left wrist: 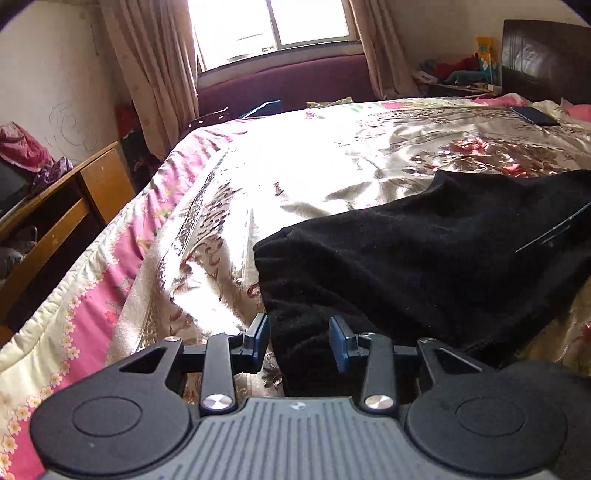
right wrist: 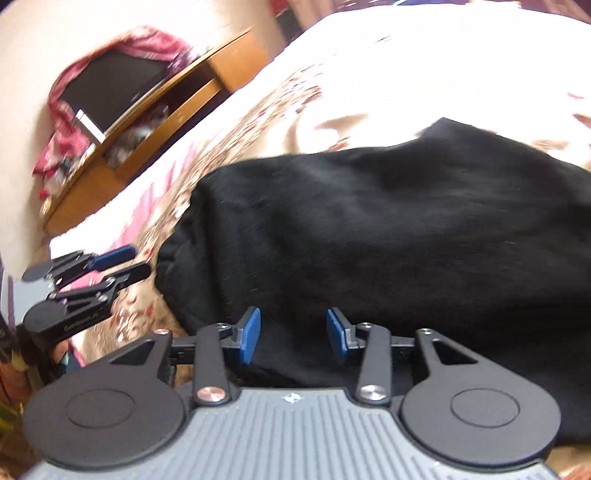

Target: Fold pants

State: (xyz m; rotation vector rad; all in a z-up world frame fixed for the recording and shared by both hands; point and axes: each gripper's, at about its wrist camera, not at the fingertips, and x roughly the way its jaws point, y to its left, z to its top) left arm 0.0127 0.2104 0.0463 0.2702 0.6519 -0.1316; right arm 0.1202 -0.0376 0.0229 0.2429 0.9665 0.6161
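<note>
Black pants [left wrist: 424, 258] lower right on floral bedspread [left wrist: 314, 155]. Left gripper [left wrist: 299, 341] and right gripper [right wrist: 293, 334] released at the pants' near edge. Wooden desk [left wrist: 74, 206] left, window [left wrist: 269, 26] top.

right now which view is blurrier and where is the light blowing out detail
Right wrist view: motion-smeared throughout, the black fleece pants soft-edged, the floral satin bedspread washed white at top. Left wrist view: sharper, but the bright window is blown out, glare bleaching the bedspread's middle; fisheye curves the bed edge.
</note>
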